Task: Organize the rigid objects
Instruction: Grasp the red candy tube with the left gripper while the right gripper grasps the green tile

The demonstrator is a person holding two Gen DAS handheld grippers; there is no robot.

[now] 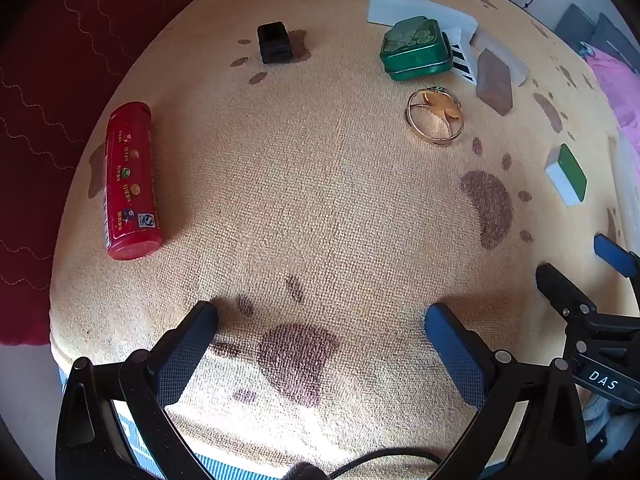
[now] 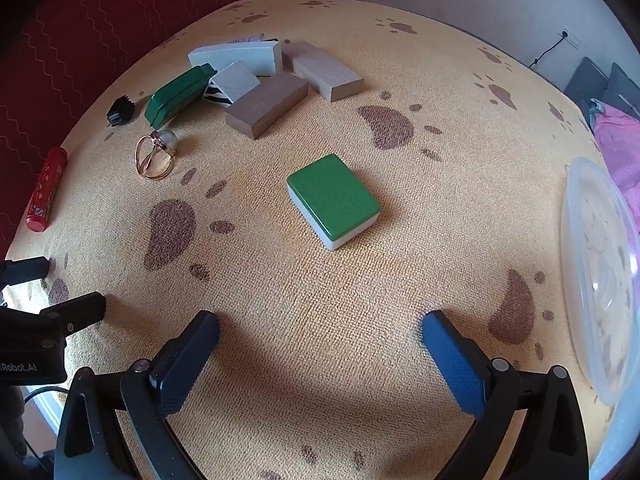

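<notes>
A green-topped white tile [image 2: 334, 200] lies on the paw-print cloth, straight ahead of my open, empty right gripper [image 2: 320, 330]; it also shows in the left wrist view [image 1: 566, 174]. My left gripper [image 1: 320, 320] is open and empty over bare cloth. A red tube [image 1: 129, 182] lies to its far left. A black block [image 1: 275, 43], a green tin [image 1: 416, 48], a gold ring ornament [image 1: 435, 116] and a pile of wooden blocks [image 2: 266, 104] lie at the back.
A clear plastic bowl [image 2: 600, 280] stands at the right edge of the right wrist view. A red quilted surface [image 1: 48, 60] borders the cloth on the left. The right gripper's fingers [image 1: 614, 256] show at the left view's right edge.
</notes>
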